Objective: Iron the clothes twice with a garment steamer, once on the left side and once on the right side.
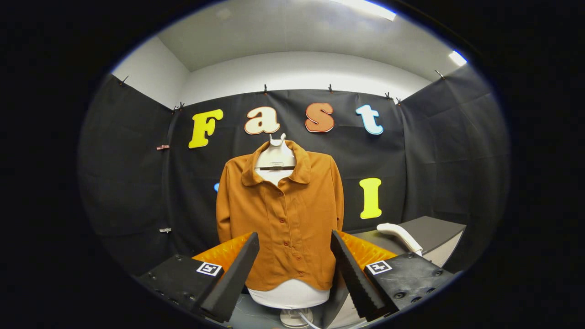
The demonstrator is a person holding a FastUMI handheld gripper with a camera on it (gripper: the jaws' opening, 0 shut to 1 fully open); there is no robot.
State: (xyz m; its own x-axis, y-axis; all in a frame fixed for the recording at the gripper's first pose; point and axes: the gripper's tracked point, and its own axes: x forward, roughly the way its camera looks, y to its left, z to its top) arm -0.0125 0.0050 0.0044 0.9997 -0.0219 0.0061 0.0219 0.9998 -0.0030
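Rust-orange shirt (285, 219) dead ahead in the gripper view, buttoned up the front and dressed on a white mannequin torso (289, 294), collar open around the white neck, and we can see the torso's pale base peeking out below the hem. It hangs against the black cloth wall (429, 151), well beyond the fingers. The gripper (295, 274) sits low, its two fingers spread wide apart, nothing between them, and the lower half of the shirt framed in the gap. Over to the right of the shirt, a white garment steamer (401, 236) lies on the corner of a dark-topped table (434, 230), handle angling down toward the right finger, clear of both fingers and apart from the shirt.
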